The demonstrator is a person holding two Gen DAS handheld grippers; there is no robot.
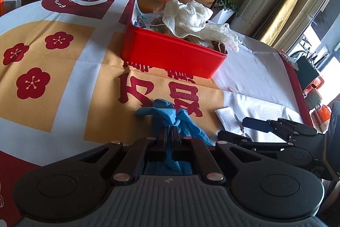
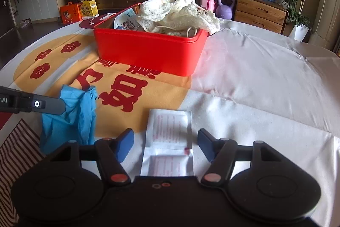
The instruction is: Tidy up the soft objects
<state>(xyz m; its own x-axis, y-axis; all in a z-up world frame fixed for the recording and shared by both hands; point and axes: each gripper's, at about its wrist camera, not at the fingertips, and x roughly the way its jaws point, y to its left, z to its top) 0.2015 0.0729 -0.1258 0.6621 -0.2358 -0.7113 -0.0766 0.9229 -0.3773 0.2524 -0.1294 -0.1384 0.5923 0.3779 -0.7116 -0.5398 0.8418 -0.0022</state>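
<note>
My left gripper [image 1: 169,131] is shut on a blue rubber glove [image 1: 170,114], which hangs from its fingers just above the tablecloth; the glove also shows in the right wrist view [image 2: 72,118]. A red box [image 1: 170,52] stands ahead, heaped with a cream gauze cloth [image 1: 191,16] and other soft items; it also shows in the right wrist view [image 2: 148,50]. My right gripper [image 2: 165,142] is open over a white paper packet [image 2: 170,135], one finger on each side. The right gripper also shows in the left wrist view [image 1: 244,128].
The round table carries a white, orange and red printed cloth [image 2: 255,78]. A striped cloth [image 2: 14,152] lies at the left edge. Behind the table are a wooden sideboard [image 2: 259,10], a purple kettlebell [image 2: 226,6] and cartons [image 2: 89,7] on the floor.
</note>
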